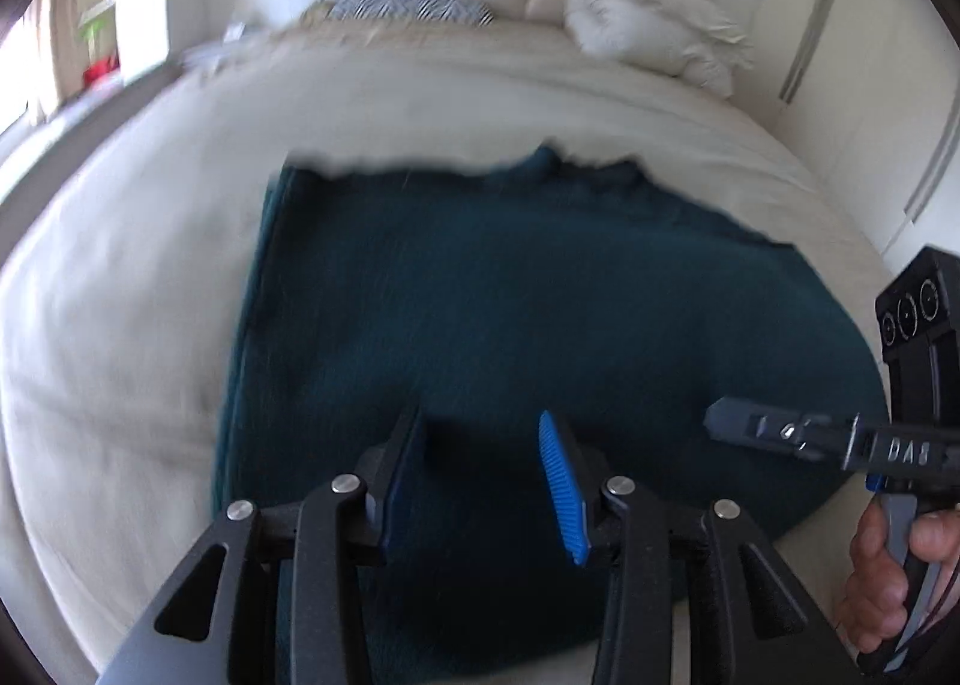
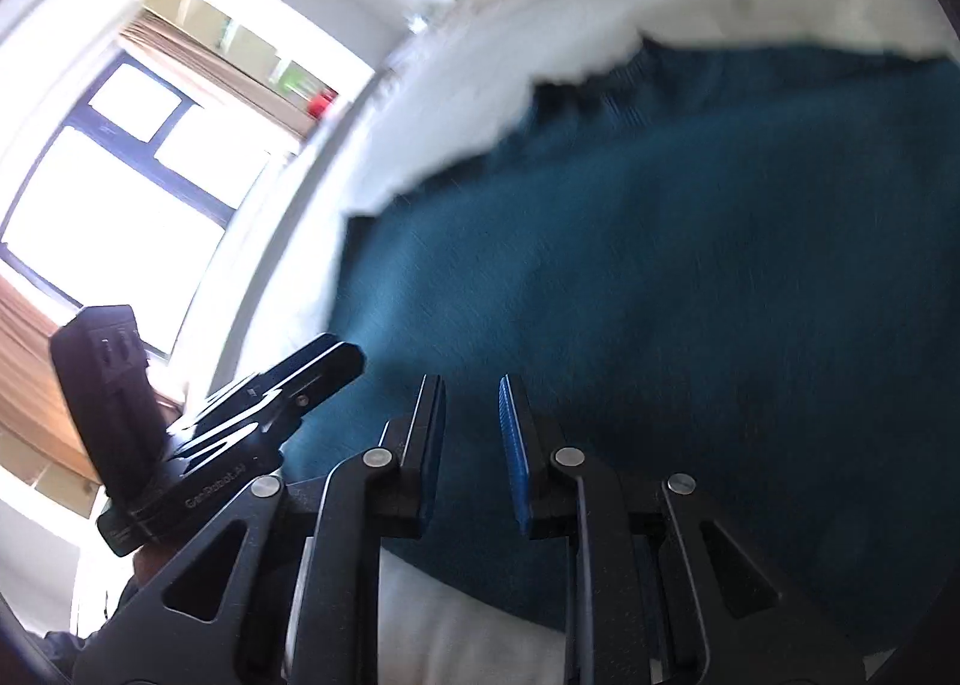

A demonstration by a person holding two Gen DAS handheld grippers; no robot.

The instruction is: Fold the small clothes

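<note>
On the cream bed (image 1: 120, 277) we see a dark teal garment (image 1: 510, 295) spread flat; above it our left gripper (image 1: 480, 469) and right gripper (image 2: 471, 445) hang with jaws apart, both empty.

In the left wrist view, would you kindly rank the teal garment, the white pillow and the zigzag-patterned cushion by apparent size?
1. teal garment, nearest the camera
2. white pillow
3. zigzag-patterned cushion, partly hidden, so its true size is uncertain

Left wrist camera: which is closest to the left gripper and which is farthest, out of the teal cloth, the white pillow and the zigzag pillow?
1. Teal cloth: right under the left gripper.
2. White pillow and zigzag pillow: both far back by the headboard, white on the right, zigzag toward the left; too close to call.
</note>
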